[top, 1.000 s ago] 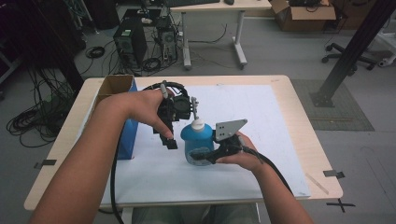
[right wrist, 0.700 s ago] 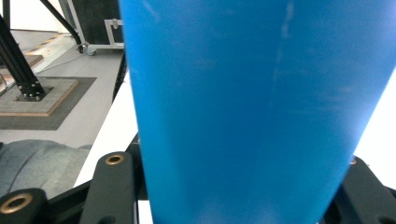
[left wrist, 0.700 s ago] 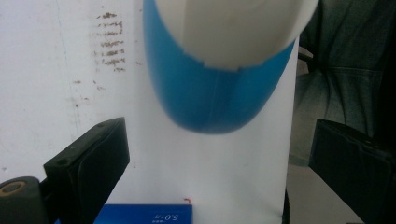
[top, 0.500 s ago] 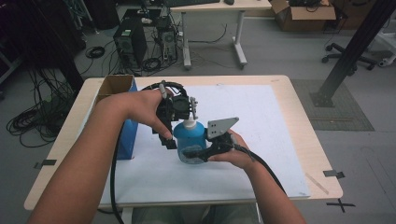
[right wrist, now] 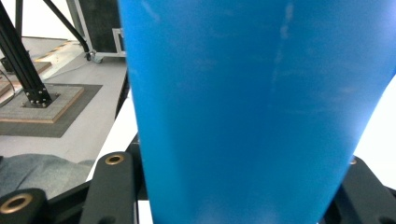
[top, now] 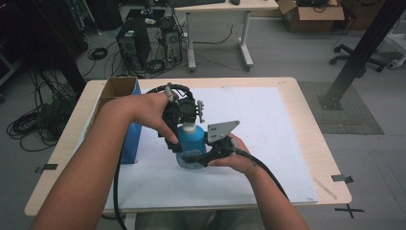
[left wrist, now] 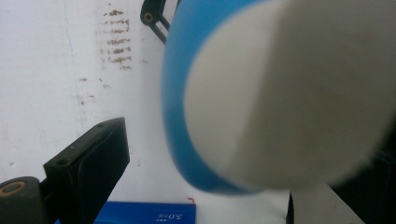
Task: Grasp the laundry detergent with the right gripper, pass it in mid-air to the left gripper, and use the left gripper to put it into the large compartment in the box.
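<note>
A blue bottle (top: 192,144) with a white cap (top: 188,127) stands on the white mat (top: 268,120) near the table's middle. My right gripper (top: 190,158) comes in from the right and is shut on the bottle's lower body; in the right gripper view the blue wall (right wrist: 252,107) sits between its jaws. My left gripper (top: 185,118) hangs over the bottle's top. In the left gripper view the blurred white cap (left wrist: 289,93) lies between the jaws. The left jaw stands apart from it, so the gripper looks open; the other jaw is hidden behind the cap.
A blue box (top: 130,140) stands on edge at the mat's left, with an open cardboard box (top: 113,89) behind it. Cables trail from both grippers toward the near edge. Desks, computers and a chair stand on the floor beyond the table.
My right gripper has carried the bottle a little to the left, bringing its cap under the left gripper. The left hand has stayed put.
</note>
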Action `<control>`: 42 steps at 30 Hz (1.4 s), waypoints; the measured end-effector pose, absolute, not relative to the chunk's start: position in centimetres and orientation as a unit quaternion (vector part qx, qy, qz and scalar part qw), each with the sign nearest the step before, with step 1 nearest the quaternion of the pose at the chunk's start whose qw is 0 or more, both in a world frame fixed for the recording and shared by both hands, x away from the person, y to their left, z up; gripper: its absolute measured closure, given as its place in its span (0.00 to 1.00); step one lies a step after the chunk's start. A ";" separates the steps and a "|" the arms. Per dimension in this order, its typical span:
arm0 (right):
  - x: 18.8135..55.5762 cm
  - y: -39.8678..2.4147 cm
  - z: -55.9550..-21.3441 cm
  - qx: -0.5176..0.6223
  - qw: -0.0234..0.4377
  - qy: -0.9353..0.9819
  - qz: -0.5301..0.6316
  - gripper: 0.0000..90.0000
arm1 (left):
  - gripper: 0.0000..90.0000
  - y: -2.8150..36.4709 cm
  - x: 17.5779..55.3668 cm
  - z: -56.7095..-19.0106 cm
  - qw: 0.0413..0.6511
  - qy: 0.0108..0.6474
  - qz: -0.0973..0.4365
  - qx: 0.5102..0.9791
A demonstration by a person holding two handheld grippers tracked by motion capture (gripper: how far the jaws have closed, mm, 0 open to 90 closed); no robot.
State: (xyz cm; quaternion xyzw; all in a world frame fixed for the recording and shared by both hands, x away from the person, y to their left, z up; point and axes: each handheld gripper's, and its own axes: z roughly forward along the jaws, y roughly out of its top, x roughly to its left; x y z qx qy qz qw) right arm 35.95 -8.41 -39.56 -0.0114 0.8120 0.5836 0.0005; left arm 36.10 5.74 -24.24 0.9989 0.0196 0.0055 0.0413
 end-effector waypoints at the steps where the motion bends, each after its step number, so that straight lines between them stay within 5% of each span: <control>1: 35.8 -8.2 -39.4 -0.013 -0.001 0.810 0.586 0.50 | 0.06 5.6 36.1 -24.3 0.041 0.020 0.005 0.999; 42: 35.5 -6.6 -39.4 -0.023 -0.001 0.811 0.585 0.50 | 0.06 5.0 35.4 -24.2 0.044 0.013 0.014 0.999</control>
